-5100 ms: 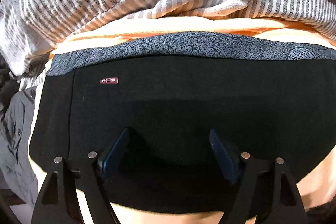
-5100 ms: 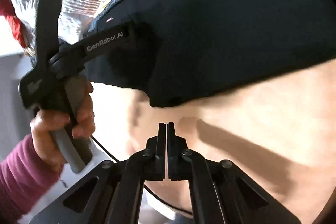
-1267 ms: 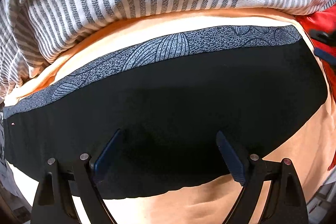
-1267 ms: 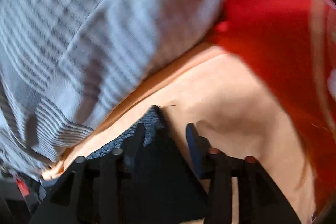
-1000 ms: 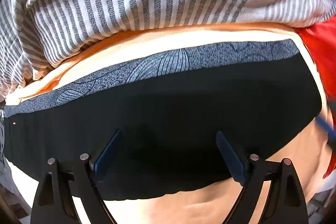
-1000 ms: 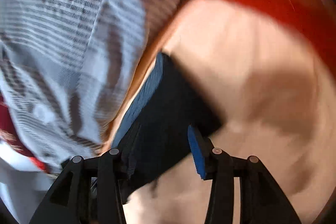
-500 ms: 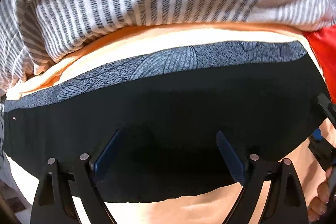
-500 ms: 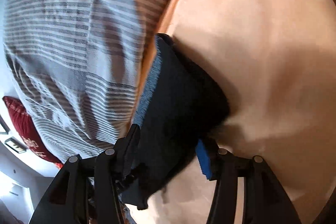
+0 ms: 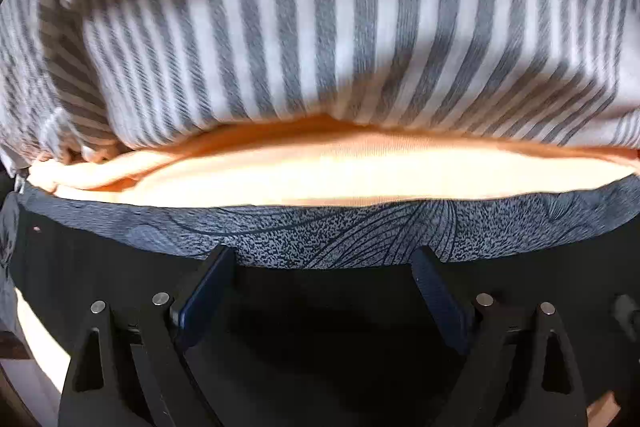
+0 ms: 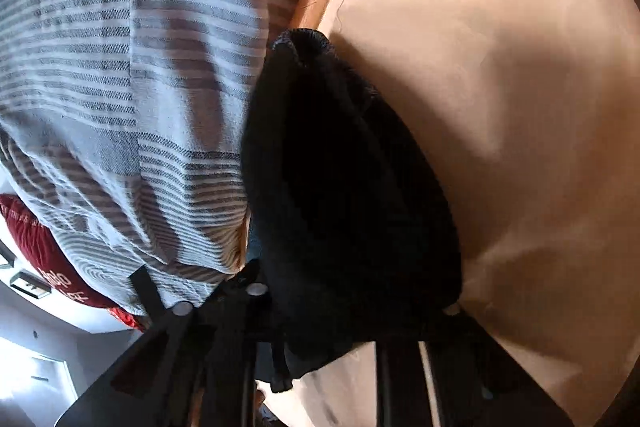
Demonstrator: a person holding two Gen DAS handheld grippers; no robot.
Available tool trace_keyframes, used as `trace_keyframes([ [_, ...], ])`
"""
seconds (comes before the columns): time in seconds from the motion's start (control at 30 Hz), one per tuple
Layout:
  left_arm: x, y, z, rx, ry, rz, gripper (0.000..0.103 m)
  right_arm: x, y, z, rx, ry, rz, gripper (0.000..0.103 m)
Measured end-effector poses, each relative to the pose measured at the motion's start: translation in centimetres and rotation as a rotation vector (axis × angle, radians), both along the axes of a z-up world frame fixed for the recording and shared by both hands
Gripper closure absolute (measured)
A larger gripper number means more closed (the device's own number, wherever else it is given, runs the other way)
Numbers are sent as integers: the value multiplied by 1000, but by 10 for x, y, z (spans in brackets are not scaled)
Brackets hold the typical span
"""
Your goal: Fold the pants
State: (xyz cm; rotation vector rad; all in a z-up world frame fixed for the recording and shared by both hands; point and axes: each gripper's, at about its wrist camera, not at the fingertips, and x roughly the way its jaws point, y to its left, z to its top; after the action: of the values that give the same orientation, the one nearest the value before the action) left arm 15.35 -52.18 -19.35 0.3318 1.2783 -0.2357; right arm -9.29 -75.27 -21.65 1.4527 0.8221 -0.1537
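Note:
The black pants [image 9: 320, 327] lie folded on a peach sheet, with a grey leaf-patterned waistband [image 9: 360, 235] along their far edge. My left gripper [image 9: 320, 267] is open, its blue pads [image 9: 200, 299] resting on the black cloth just short of the waistband. In the right wrist view the pants [image 10: 340, 167] bulge up as a thick black fold over my right gripper [image 10: 340, 307]. The cloth hides its fingertips, so I cannot tell if they are shut on it.
A grey and white striped fabric [image 9: 320, 27] is bunched just beyond the pants; it also shows in the right wrist view [image 10: 140, 67]. The peach sheet [image 10: 500, 87] spreads to the right. A dark red item [image 10: 44, 251] lies at the far left.
My left gripper has moved forward over the pants, up to the waistband. My right gripper has pushed in at the pants' end, and the black cloth now covers its fingers.

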Motion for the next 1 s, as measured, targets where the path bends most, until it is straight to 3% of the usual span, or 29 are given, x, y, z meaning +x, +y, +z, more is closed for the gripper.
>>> trace_keyframes([
  [0.07,-3,2,-1,10,-37,-6,3,3,1,8,-6,-24,15,89],
  [0.3,1,24,7,-21,5,-9,3,24,21,58,-70,-127,81,89],
  [0.5,-20,82,33,-26,-12,-50,3,49,59,107,-200,-163,204,89],
  [0.73,-7,176,37,-33,56,36,3,98,136,137,-348,-137,371,89],
  [1.0,0,264,58,-49,46,117,3,158,253,124,-565,-5,586,89],
])
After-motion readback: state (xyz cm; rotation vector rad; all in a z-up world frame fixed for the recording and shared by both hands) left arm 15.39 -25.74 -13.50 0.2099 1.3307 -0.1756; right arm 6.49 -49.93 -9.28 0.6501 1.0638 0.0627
